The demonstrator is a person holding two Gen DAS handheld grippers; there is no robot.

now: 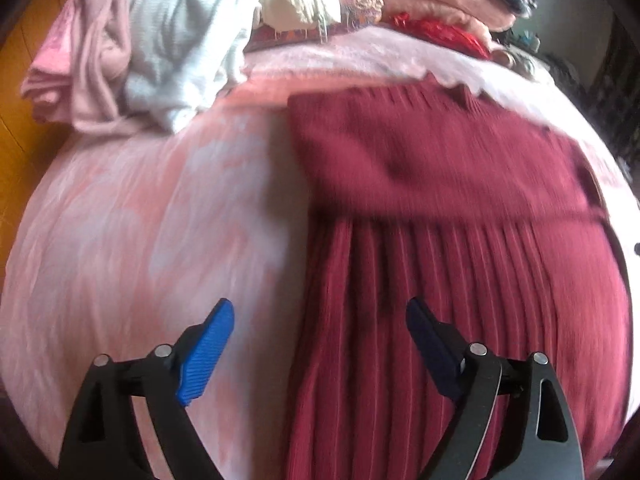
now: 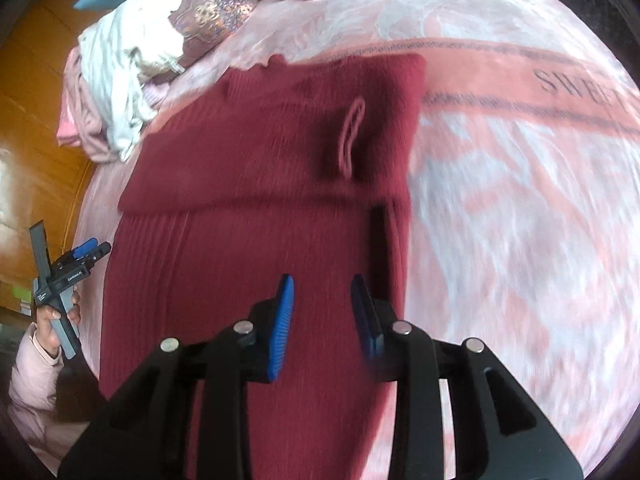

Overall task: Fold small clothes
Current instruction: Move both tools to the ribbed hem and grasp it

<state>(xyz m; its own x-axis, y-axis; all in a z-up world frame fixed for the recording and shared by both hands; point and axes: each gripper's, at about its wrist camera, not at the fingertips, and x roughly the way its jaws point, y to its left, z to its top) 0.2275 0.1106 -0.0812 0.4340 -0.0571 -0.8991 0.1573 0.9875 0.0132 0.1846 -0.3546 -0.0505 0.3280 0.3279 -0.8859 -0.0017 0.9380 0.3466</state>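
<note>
While the dark red knit garment (image 1: 460, 240) lies flat on the pink bed cover (image 1: 140, 220), its top part folded down, hovering with left gripper (image 1: 320, 344) fingers wide and right gripper (image 2: 322, 320) fingers narrow, both empty, likely ready for another fold.

Left gripper (image 1: 320, 312): black plastic frame w/ triangular cut-outs, silver round pivot screws, ribbed blue finger pads (image 1: 208, 354). Right gripper (image 2: 322, 292): same build. Person's hand (image 2: 52, 316) on grey handle w/ white label, fluffy pale pink sleeve (image 2: 34, 368).
</note>
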